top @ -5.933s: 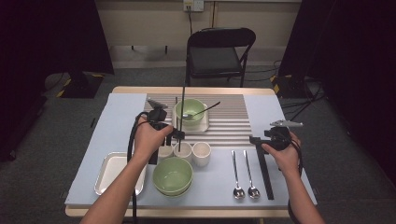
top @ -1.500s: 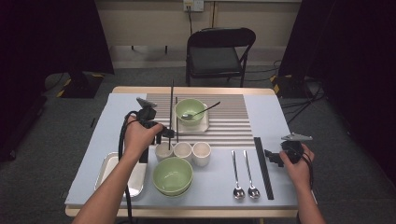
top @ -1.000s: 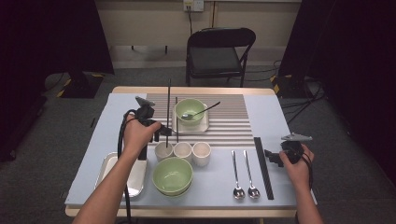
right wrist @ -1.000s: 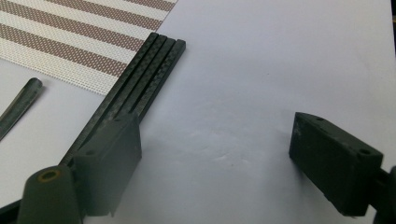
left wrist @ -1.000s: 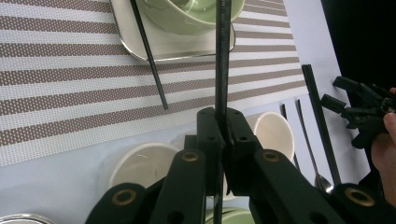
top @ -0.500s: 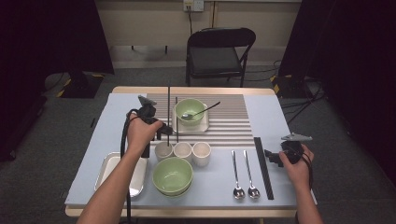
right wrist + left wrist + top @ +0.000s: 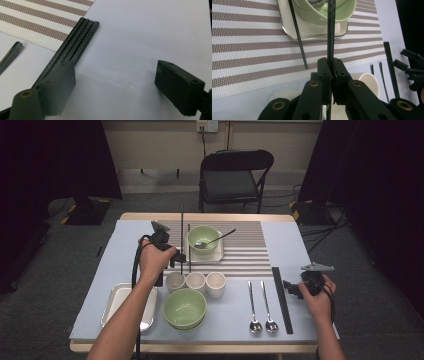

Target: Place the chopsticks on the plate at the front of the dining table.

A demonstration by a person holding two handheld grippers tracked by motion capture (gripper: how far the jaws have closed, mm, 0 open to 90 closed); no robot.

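**Left gripper clamps one black chopstick; right gripper gapes by the spare sticks**

Left gripper [image 7: 331, 75]: jaws pinched tight on a thin black chopstick [image 7: 331, 30], which runs straight up the left gripper view and crosses the rim of the pale green bowl [image 7: 329, 15] on a white square-cornered tray [image 7: 312, 31]. The stick's upper end is cut off by the frame top and its lower end is hidden behind the jaws. A second black chopstick [image 7: 298, 32] lies just beside it on the brown-and-white striped mat [image 7: 249, 50], its tip resting on the mat and its top cut off. In the high view the held chopstick [image 7: 182, 237] stands over the mat left of the bowl [image 7: 203, 240], above three small white cups [image 7: 195, 282]; the left gripper [image 7: 179, 257] is mostly covered by the hand.

Right gripper [image 7: 115, 85]: jaws wide apart, nothing between them, over the bare pale blue tablecloth [image 7: 140, 37]. A bundle of black carbon-weave chopsticks [image 7: 75, 42] lies flat, with its near end hidden behind one jaw. One dark spoon handle [image 7: 10, 56] is cut by the frame edge. In the high view the right gripper [image 7: 295, 288] sits just right of that bundle [image 7: 281, 300]; its jaw tips are small and hard to read there.
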